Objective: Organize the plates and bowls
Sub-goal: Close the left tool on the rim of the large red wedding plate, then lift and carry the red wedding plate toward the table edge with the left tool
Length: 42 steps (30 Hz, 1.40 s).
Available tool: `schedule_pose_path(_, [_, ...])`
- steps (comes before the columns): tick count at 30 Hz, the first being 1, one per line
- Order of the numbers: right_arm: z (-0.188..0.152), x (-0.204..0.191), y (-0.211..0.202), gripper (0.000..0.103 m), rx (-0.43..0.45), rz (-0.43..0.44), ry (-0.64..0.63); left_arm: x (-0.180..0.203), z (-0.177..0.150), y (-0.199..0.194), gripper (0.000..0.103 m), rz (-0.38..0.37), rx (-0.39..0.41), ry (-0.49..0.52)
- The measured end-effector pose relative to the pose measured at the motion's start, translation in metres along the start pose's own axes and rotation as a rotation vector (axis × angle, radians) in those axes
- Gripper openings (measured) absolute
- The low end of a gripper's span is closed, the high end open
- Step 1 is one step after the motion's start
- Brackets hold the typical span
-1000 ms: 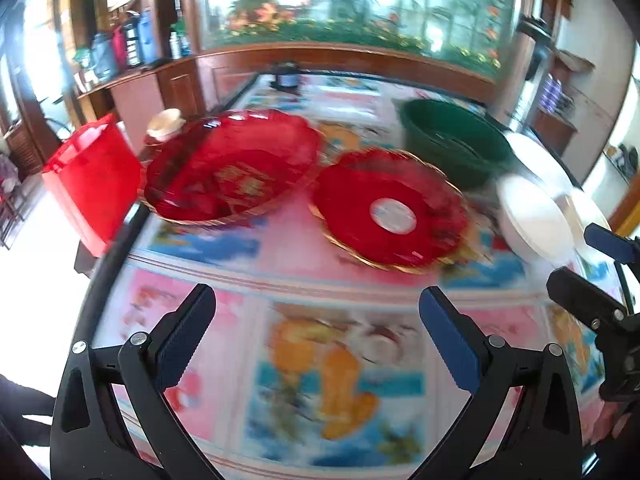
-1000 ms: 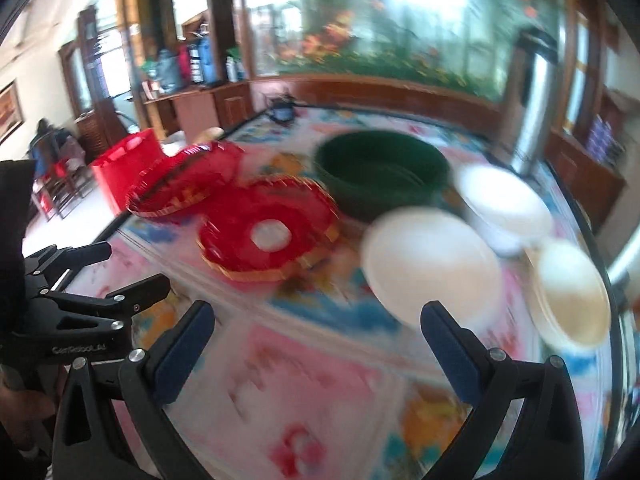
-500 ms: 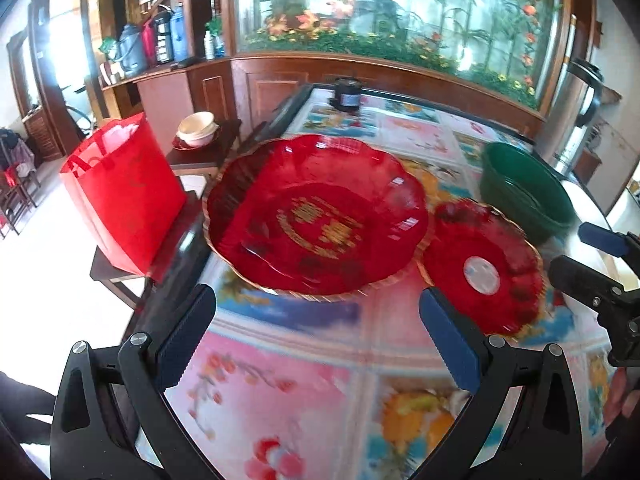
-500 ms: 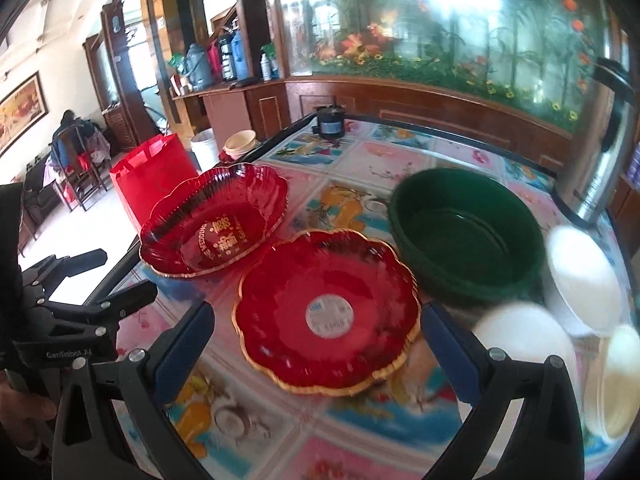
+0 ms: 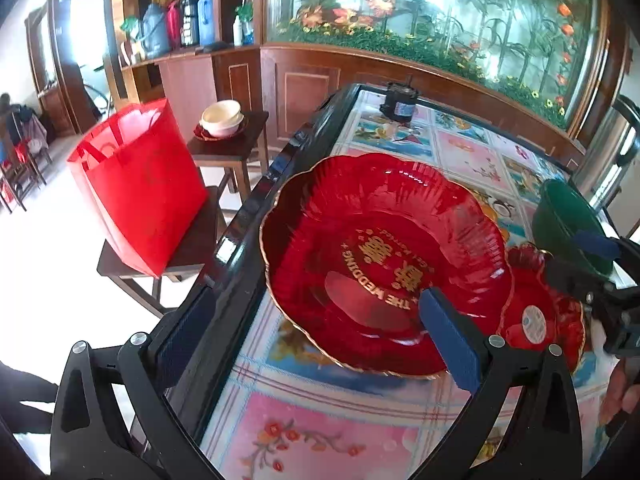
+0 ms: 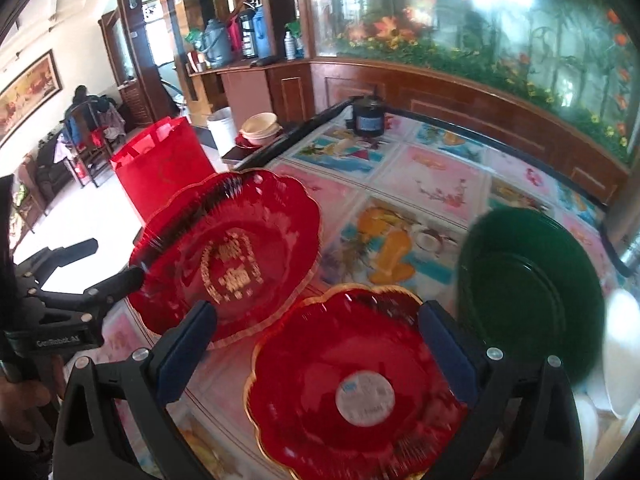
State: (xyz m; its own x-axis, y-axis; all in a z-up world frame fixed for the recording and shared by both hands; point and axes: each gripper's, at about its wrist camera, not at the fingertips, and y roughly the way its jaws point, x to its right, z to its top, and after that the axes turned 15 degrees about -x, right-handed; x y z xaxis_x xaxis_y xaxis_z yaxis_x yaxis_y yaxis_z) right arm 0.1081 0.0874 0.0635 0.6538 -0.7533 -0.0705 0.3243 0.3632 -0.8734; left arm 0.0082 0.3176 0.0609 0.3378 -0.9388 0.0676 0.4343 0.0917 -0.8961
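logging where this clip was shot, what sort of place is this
Probably a home's dining or living room, or a small family eatery. A large planted aquarium in a wood cabinet stands behind a table with a colourful picture top, and thermos flasks line a wooden counter.

Your left gripper [image 5: 314, 330] hangs with its jaws spread wide and empty over the near edge of the glass-topped, picture-patterned surface [image 5: 468, 152]. Just ahead sits the large scalloped red glass bowl with gold lettering [image 5: 380, 264]. To its right lies a smaller scalloped red plate with a round sticker [image 5: 540, 312], then a dark green plastic basin [image 5: 568, 220]. Your right gripper [image 5: 600, 264] enters from the right.
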Motion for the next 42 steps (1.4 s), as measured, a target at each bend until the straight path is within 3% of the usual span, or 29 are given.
schedule_pose_path(7, [0.033, 0.01, 0.025, 0.095, -0.061, 0.049, 0.028, -0.006, 0.016, 0.007, 0.103, -0.01, -0.005, 0.003])
schedule_pose_path(11, [0.043, 0.019, 0.039, 0.083, -0.101, 0.104, 0.058, 0.0, 0.022, 0.004, 0.103, 0.044, 0.042, 0.033])
schedule_pose_path(13, [0.047, 0.019, 0.047, 0.08, -0.131, 0.108, 0.061, 0.002, 0.028, 0.009, 0.102, 0.066, 0.018, 0.04])
schedule_pose_path(16, [0.048, 0.016, 0.056, 0.062, -0.161, 0.12, 0.055, 0.001, 0.039, 0.023, 0.079, 0.071, -0.037, 0.038])
schedule_pose_path(18, [0.05, 0.015, 0.059, 0.044, -0.173, 0.141, 0.059, -0.002, 0.042, 0.03, 0.048, 0.054, -0.07, 0.025])
schedule_pose_path(21, [0.053, 0.012, 0.057, 0.024, -0.167, 0.151, 0.043, -0.005, 0.047, 0.036, 0.039, 0.077, -0.083, 0.017])
schedule_pose_path(22, [0.054, 0.01, 0.057, 0.024, -0.169, 0.147, 0.035, -0.007, 0.048, 0.037, 0.037, 0.078, -0.086, 0.011])
schedule_pose_path(24, [0.055, 0.008, 0.058, 0.02, -0.174, 0.136, 0.026, -0.015, 0.051, 0.038, 0.016, 0.085, -0.081, -0.018])
schedule_pose_path(25, [0.055, 0.009, 0.058, 0.02, -0.176, 0.128, 0.025, -0.02, 0.053, 0.038, 0.014, 0.076, -0.082, -0.036])
schedule_pose_path(33, [0.053, 0.011, 0.062, 0.017, -0.175, 0.134, 0.031, -0.036, 0.056, 0.05, 0.008, -0.008, -0.137, -0.079])
schedule_pose_path(42, [0.051, 0.007, 0.062, 0.017, -0.17, 0.118, 0.025, -0.035, 0.051, 0.047, 0.007, -0.001, -0.128, -0.092])
